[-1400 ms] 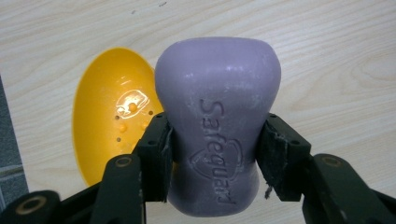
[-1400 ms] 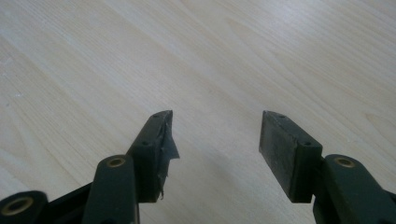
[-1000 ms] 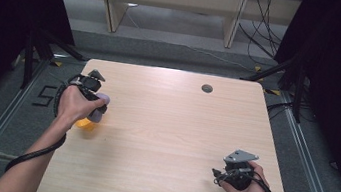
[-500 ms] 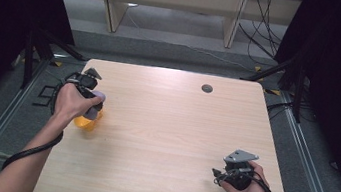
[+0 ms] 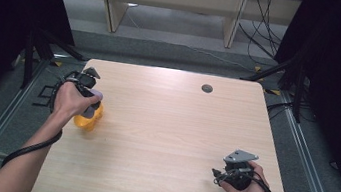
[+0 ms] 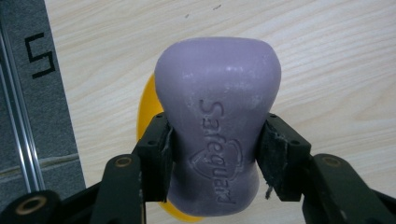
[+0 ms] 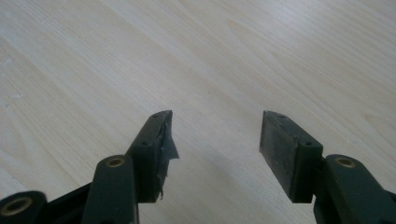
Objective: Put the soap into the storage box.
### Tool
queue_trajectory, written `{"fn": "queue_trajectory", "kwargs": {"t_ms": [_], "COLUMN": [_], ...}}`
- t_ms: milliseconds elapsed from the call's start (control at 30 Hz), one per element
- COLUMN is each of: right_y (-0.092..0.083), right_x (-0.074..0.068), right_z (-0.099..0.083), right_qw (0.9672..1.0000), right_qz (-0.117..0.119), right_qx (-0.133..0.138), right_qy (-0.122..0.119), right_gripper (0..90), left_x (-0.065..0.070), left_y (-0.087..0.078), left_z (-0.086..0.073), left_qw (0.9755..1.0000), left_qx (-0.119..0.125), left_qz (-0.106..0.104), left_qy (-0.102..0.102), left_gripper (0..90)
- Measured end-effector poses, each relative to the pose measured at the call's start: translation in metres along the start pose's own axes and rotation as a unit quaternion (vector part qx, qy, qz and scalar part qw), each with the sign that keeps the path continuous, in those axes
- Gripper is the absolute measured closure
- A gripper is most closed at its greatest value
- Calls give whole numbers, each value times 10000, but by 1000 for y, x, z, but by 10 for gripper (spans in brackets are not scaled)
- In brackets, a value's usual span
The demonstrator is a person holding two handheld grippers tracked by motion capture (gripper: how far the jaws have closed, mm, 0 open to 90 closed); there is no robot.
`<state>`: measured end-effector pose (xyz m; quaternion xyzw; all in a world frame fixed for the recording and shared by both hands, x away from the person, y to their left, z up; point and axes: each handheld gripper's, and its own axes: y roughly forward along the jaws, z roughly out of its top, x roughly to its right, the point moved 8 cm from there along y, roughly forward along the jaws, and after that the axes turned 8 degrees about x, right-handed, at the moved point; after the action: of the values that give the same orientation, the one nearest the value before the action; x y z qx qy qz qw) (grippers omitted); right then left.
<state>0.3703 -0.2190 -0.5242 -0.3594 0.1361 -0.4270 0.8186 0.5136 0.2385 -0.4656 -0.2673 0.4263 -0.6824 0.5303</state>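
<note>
High view: left gripper (image 5: 88, 95) near table's left edge, over a yellow dish-like object (image 5: 88, 121), probably a soap holder. Right gripper (image 5: 233, 174) parked apart; light wooden table (image 5: 174, 127) otherwise unobstructed.

Left gripper view: purple waisted soap bar (image 6: 217, 135) clamped at its waist for secure carrying.

Right gripper view: jaws wide, nothing between.
</note>
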Motion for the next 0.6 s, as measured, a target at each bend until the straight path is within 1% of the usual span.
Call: {"fn": "queue_trajectory", "kwargs": {"t_ms": [100,133,167,200,233,267,300,333,367,400,500,600], "right_y": [0,1,1,1,0,0,0,0,0,0,0,0], "right_x": [0,1,1,1,0,0,0,0,0,0,0,0], "right_z": [0,0,0,0,0,0,0,0,0,0,0,0], "right_qw": [10000,10000,10000,10000,10000,10000,10000,10000,10000,10000,10000,10000], "right_qz": [1,-4,-8,-6,3,5,6,6,1,1,1,0], "right_qx": [-1,22,27,25,-3,-3,-2,-2,16,16,13,16], "right_qy": [-4,-62,-67,-69,2,-4,-2,-2,5,5,6,8], "right_gripper": [446,446,446,446,446,446,446,446,446,446,446,446], "left_x": [-2,-3,-3,-4,-4,-5,-5,-5,-4,-4,-5,-5], "left_y": [3,4,4,5,5,8,8,7,11,11,13,14], "left_z": [-1,-1,-1,-2,-2,-2,-2,-3,-3,-3,-5,-5], "left_qw": [9999,9998,9998,9995,9995,9995,9995,9994,9995,9995,9991,9991], "left_qx": [-36,-14,-14,-63,-63,26,26,-88,28,28,-15,19], "left_qz": [116,207,207,285,285,291,291,307,313,313,406,392], "left_qy": [55,81,81,122,122,126,126,142,72,72,152,147], "left_gripper": [493,493,493,493,493,492,492,492,492,492,492,492]}}
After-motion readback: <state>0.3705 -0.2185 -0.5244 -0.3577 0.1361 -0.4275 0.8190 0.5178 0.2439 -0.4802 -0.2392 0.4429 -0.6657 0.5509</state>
